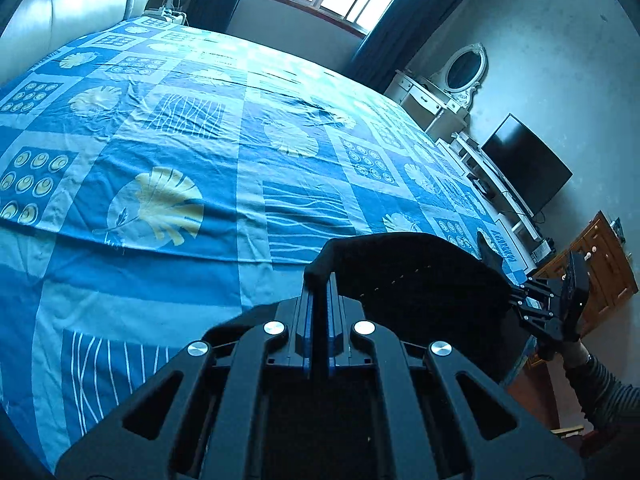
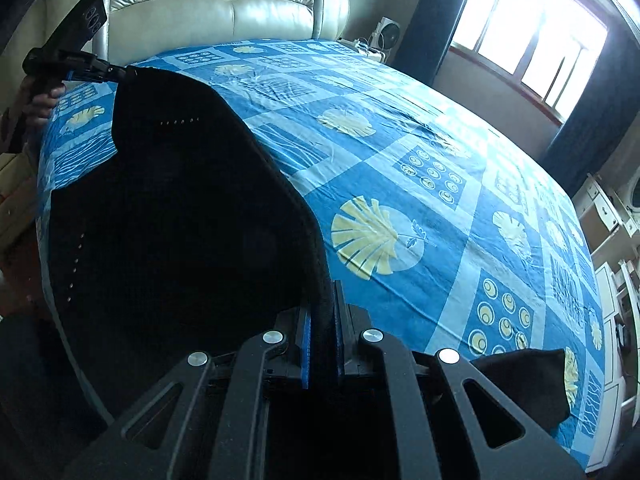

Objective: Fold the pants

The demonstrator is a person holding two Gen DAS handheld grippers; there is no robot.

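Black pants [image 1: 420, 272] hang stretched between my two grippers above the blue patterned bed sheet [image 1: 180, 128]. In the left wrist view my left gripper [image 1: 320, 284] is shut on one end of the pants' top edge. At the other end, to the right, my right gripper [image 1: 514, 300] pinches the cloth, held by a hand in a striped sleeve. Seen from the right wrist, my right gripper [image 2: 323, 304] is shut on the pants [image 2: 180, 220]. The cloth drapes down to the left, up to my left gripper [image 2: 120, 74]. A dark fold of the pants [image 2: 520, 384] shows at lower right.
The bed sheet [image 2: 440, 140] covers a wide bed with a padded cream headboard [image 2: 208, 12]. A window [image 2: 540, 32] with dark curtains lies beyond. A white dresser with an oval mirror [image 1: 466, 68], a TV [image 1: 528, 164] and a wooden cabinet [image 1: 600, 264] stand past the bed's far side.
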